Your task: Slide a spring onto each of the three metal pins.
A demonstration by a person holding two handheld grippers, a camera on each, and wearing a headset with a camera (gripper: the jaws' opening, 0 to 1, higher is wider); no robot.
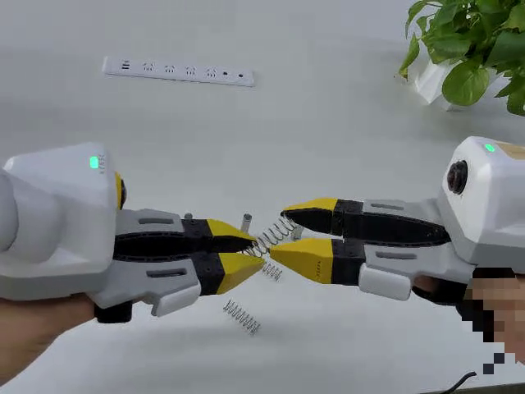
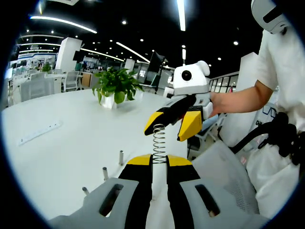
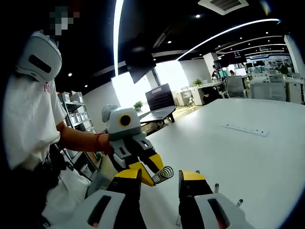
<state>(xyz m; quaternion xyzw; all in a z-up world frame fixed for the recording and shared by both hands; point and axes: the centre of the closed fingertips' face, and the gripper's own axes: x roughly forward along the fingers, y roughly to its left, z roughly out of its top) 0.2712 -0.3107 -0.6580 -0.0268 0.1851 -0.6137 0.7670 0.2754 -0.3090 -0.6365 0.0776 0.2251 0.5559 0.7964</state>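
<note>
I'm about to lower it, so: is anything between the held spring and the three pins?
Nothing visible does. The spring, pinched in the left tongs with the open right tongs around its free end, is held close beside the pins; only bare table lies between them.

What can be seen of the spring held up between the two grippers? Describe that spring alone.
The spring is a thin silvery metal coil with open turns. It is off the table, pinched at one end in the shut left gripper and sticking straight out along its jaws. Its free end reaches the open right gripper; whether a jaw touches it there is unclear.
</note>
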